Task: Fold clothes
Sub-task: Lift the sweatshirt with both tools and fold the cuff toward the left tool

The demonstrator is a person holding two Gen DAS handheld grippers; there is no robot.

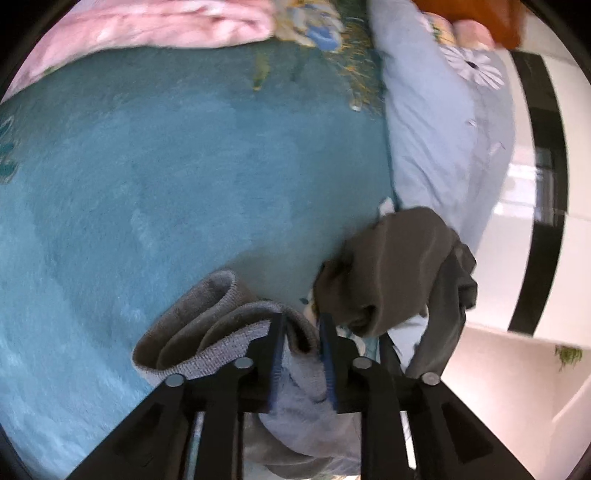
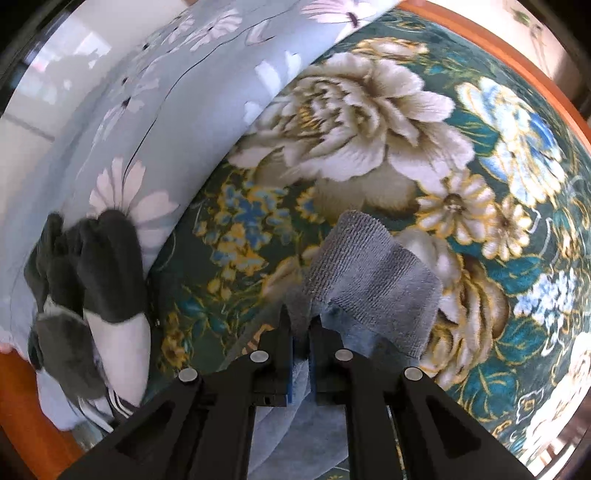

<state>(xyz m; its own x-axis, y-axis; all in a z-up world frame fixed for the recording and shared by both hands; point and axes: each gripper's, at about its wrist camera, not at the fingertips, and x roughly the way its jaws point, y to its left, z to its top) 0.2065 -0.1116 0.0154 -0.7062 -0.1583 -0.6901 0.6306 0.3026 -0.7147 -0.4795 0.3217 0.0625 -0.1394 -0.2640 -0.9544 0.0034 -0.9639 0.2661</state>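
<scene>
A grey knit garment (image 1: pixel 207 325) with ribbed cuffs lies bunched on the teal blanket (image 1: pixel 166 177) at the bottom of the left wrist view. My left gripper (image 1: pixel 303 317) stands partly open, and a loose fold of this grey cloth lies between its pads. In the right wrist view the same grey garment (image 2: pixel 369 273) rests on the flowered part of the blanket (image 2: pixel 351 122). My right gripper (image 2: pixel 301 314) is shut on its edge. A dark grey garment (image 1: pixel 399 266) lies crumpled just right of the left gripper, and the dark grey garment (image 2: pixel 107 266) shows at the left in the right wrist view.
A light blue quilt (image 1: pixel 436 147) with daisy print lies along the bed's side, the quilt (image 2: pixel 177 92) showing again at upper left. A pink blanket (image 1: pixel 147 26) lies at the far end. An orange wooden bed frame (image 2: pixel 498 48) borders the blanket. White floor (image 1: pixel 517 369) lies beyond the edge.
</scene>
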